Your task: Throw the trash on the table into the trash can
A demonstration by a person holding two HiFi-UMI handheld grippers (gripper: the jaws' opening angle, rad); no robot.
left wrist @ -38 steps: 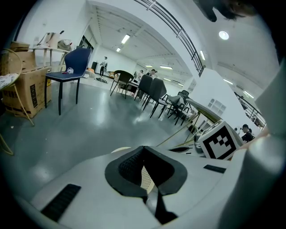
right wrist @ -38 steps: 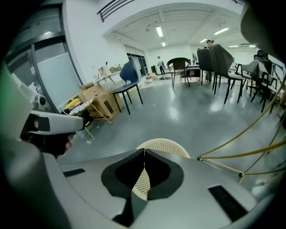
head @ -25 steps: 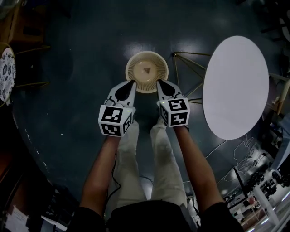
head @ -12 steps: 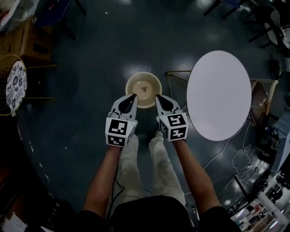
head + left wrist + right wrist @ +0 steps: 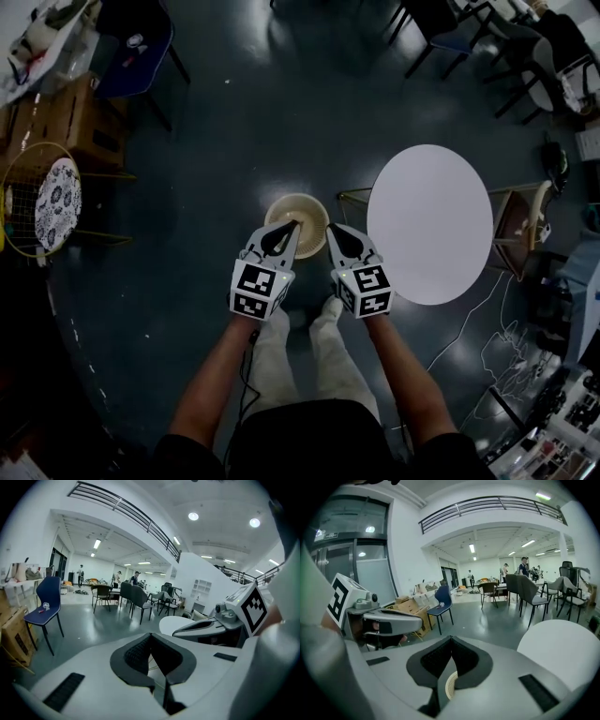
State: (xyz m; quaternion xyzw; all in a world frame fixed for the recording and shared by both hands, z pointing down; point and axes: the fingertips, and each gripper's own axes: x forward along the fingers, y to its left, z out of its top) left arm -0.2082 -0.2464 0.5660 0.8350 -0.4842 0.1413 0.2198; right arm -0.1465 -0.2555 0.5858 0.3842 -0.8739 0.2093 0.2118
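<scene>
A beige ribbed trash can (image 5: 302, 217) stands on the dark floor just ahead of the person's feet. To its right is the round white table (image 5: 429, 223), whose top is bare. My left gripper (image 5: 292, 225) is held above the can's near rim with its jaws shut and nothing between them. My right gripper (image 5: 330, 228) hangs beside it, just right of the can, also shut and empty. In the right gripper view the can's rim (image 5: 450, 686) shows below the closed jaws (image 5: 451, 638). The left gripper view shows shut jaws (image 5: 150, 634) and the right gripper (image 5: 206, 626).
A gold wire frame (image 5: 352, 202) stands between can and table. At the left are a blue chair (image 5: 141, 47), cardboard boxes (image 5: 56, 117) and a patterned wire stool (image 5: 56, 192). More chairs (image 5: 441, 28) stand at the back right, and cables (image 5: 497, 337) lie near the table.
The head view has pulled up and back, so can and table look smaller and more of the room shows. Both grippers stay shut, side by side by the can.
</scene>
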